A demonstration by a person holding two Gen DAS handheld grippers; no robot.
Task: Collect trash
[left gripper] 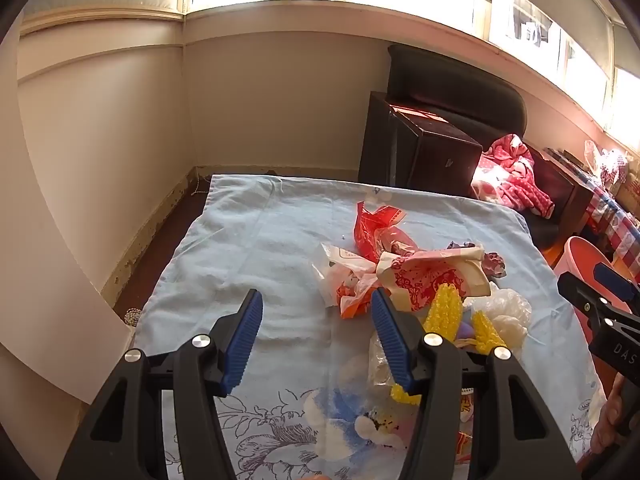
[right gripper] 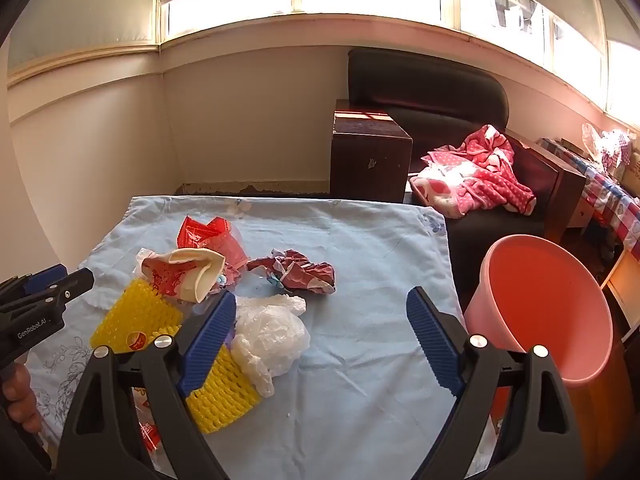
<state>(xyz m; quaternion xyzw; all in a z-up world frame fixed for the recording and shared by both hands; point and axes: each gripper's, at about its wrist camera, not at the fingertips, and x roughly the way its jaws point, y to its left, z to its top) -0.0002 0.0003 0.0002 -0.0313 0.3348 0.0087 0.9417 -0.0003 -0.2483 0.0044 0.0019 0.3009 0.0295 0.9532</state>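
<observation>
Loosely heaped near the middle of the cloth-covered table (right gripper: 360, 240), the trash is crinkled red wrappers (right gripper: 208, 236), a crushed paper cup (right gripper: 192, 268), ribbed yellow foam netting (right gripper: 136, 316) and a filmy white plastic bag (right gripper: 272, 336). Both the left gripper (left gripper: 316, 320) and right gripper (right gripper: 320, 320) gape wide, holding nothing. A smooth pink bucket (right gripper: 560, 280) stands beside the table's right edge, seemingly on the floor.

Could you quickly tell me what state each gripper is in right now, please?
Left gripper: open, holding nothing, above the blue cloth.
Right gripper: open, holding nothing, beside the white plastic bag.
</observation>
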